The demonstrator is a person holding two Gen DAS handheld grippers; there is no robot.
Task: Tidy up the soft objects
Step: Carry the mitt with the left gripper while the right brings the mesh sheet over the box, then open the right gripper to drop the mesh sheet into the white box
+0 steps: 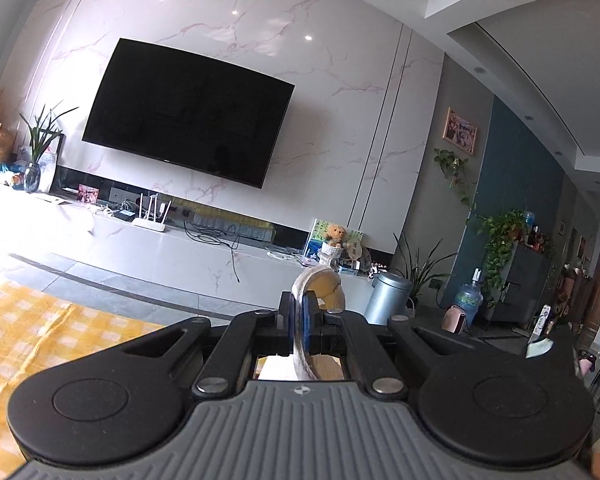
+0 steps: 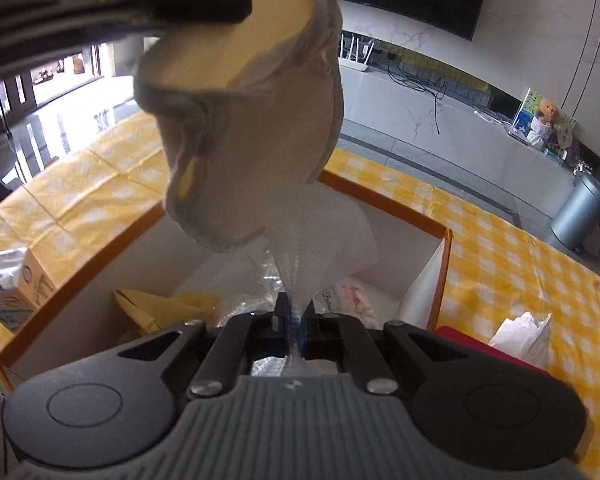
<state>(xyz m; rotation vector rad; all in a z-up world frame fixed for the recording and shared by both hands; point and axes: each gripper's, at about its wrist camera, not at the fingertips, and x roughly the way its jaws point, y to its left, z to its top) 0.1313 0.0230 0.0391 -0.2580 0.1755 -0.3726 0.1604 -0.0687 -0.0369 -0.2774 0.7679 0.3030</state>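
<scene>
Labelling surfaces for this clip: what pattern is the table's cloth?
Yellow-and-white check; the tablecloth shows best in the right wrist view.

left gripper (image 1: 302,312) jaws clamped on cream cloth (image 1: 320,284) | yellow checked tablecloth (image 1: 28,332) lower left

Bright daylight, left glare, fisheye warp

A home living room: wall-mounted TV (image 1: 188,112), low media console (image 1: 204,248), potted plants (image 1: 500,240), yellow-checked tablecloth (image 2: 500,256).
</scene>
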